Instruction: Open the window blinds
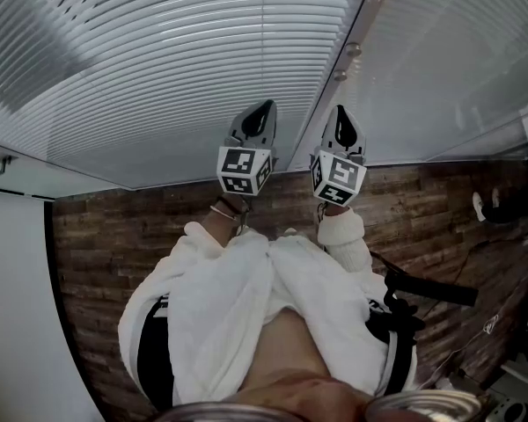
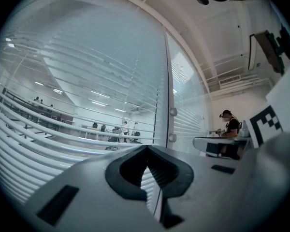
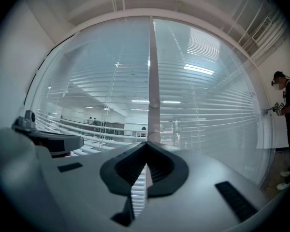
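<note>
Before the glass wall, the left gripper [image 1: 258,120] and the right gripper [image 1: 344,123] are held level, side by side and near each other; both point at the window blinds [image 1: 176,51]. The blinds hang down over the panes on both sides of a vertical post [image 1: 350,26], with their slats lying across. Between the slats in the left gripper view, a lit room shows. The post carries two round knobs [image 1: 354,49], one over the other. The left gripper's jaws are clenched tip to tip, with nothing between them; the right gripper's jaws are also pressed together and empty. Whether the tips touch the glass, I cannot tell. Under the white sleeves [image 1: 348,234] lies a dark wooden floor [image 1: 106,236]; a person [image 3: 288,100] stands far to the right.
</note>
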A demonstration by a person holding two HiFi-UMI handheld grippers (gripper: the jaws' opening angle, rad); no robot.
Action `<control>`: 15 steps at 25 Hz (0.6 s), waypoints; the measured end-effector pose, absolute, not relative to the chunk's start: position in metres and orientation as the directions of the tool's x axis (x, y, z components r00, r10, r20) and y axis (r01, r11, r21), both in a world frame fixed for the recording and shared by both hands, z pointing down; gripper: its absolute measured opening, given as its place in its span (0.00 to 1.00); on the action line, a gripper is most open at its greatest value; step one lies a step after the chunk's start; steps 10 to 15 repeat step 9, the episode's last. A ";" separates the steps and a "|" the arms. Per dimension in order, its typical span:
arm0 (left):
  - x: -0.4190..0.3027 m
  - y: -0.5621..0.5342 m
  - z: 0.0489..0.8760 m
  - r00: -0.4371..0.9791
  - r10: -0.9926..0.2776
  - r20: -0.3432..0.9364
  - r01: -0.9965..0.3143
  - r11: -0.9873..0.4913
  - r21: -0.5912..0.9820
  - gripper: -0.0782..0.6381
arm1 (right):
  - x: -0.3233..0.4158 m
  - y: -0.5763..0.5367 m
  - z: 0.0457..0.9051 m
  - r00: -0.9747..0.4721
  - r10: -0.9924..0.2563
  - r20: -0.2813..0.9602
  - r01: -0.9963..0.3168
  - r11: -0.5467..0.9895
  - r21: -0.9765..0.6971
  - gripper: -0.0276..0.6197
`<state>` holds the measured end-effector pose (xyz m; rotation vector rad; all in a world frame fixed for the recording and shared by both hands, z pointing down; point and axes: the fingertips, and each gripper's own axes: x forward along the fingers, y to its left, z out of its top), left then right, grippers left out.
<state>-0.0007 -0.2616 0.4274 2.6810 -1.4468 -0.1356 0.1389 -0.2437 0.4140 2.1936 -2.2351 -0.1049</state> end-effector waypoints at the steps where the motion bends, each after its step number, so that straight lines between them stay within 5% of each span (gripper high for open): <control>1: 0.000 -0.261 0.428 0.548 -0.836 -0.034 -0.828 -0.547 0.124 0.11 | 0.139 -0.243 0.414 -0.019 -0.999 -0.042 -0.998 0.017 0.054 0.06; 15: 0.005 -0.258 0.431 0.556 -0.831 -0.033 -0.822 -0.555 0.129 0.11 | 0.142 -0.240 0.419 -0.013 -0.999 -0.030 -0.998 0.011 0.055 0.06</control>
